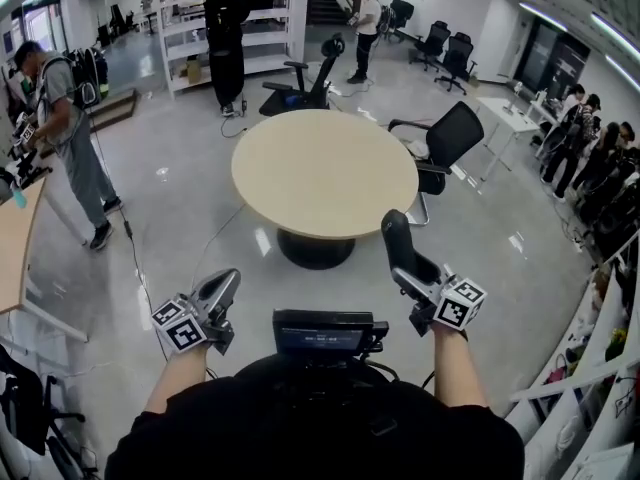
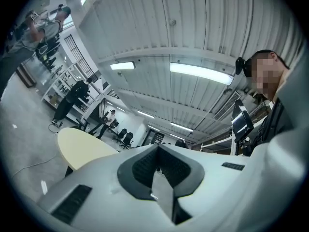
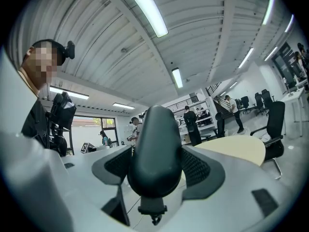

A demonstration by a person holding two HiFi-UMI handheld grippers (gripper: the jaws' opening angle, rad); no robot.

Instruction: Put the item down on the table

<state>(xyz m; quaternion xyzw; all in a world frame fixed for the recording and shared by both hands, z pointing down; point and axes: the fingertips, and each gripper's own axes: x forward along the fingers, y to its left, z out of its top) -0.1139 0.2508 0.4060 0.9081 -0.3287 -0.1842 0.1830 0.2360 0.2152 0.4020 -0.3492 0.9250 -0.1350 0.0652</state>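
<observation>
A round beige table (image 1: 325, 173) stands ahead of me on a dark pedestal; its top is bare. My right gripper (image 1: 412, 280) is shut on a dark, rounded, elongated item (image 1: 398, 240) that sticks up beyond the jaws, short of the table's near edge. In the right gripper view the item (image 3: 154, 153) fills the gap between the two dark pads (image 3: 115, 166), with the table (image 3: 236, 149) behind it to the right. My left gripper (image 1: 222, 286) hovers over the floor at the lower left, shut and holding nothing. Its pads (image 2: 145, 166) meet, and the table (image 2: 79, 146) lies to their left.
A black office chair (image 1: 445, 143) sits at the table's right side and another (image 1: 305, 88) behind it. A wooden desk (image 1: 15, 248) runs along the left, with a person (image 1: 70, 118) beside it. More people stand at the back and far right. A cable (image 1: 135, 258) trails over the floor.
</observation>
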